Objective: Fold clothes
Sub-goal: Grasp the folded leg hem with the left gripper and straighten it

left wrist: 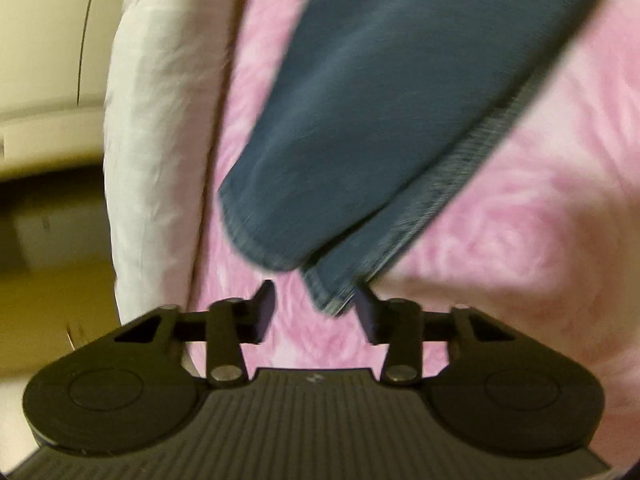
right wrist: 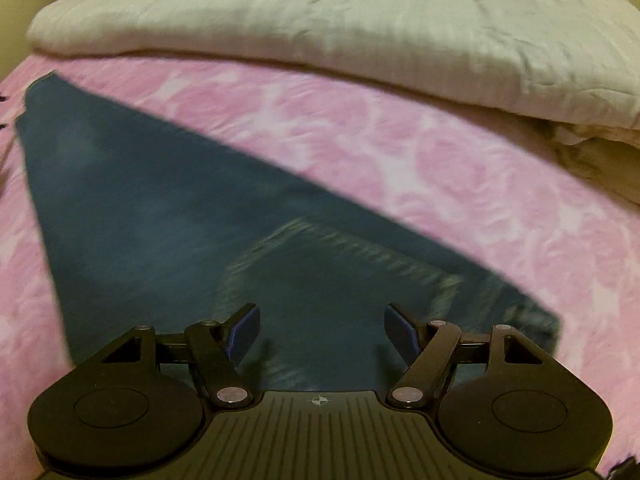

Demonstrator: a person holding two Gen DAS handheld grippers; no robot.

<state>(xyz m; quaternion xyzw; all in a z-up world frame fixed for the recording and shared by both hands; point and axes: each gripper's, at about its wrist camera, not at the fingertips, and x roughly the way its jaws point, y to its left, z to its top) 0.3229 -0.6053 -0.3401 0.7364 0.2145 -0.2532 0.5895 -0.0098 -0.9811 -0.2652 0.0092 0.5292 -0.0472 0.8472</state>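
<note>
- A bed covered by a pink rose-patterned blanket (right wrist: 400, 152) fills both views; a pale folded quilt (right wrist: 320, 12) lies along its far edge.
- Dark blue jeans (right wrist: 168, 208) lie flat on the blanket, legs together; in the right wrist view a stitched back pocket (right wrist: 340, 256) shows, blurred.
- In the left wrist view the two leg hems (left wrist: 304, 240) point toward the camera, one over the other, with a paler seam down one side.
- The right gripper (right wrist: 322, 330) hovers over the pocket area, jaws wide apart, holding nothing.
- The left gripper (left wrist: 316, 312) is open too; the lower hem sits between its jaws, at the right pad.
- Likely risk: closing on only one hem layer, so the legs slide apart and the fold goes crooked.
- Likely risk: pinching the soft blanket with the denim and dragging it along.
</note>
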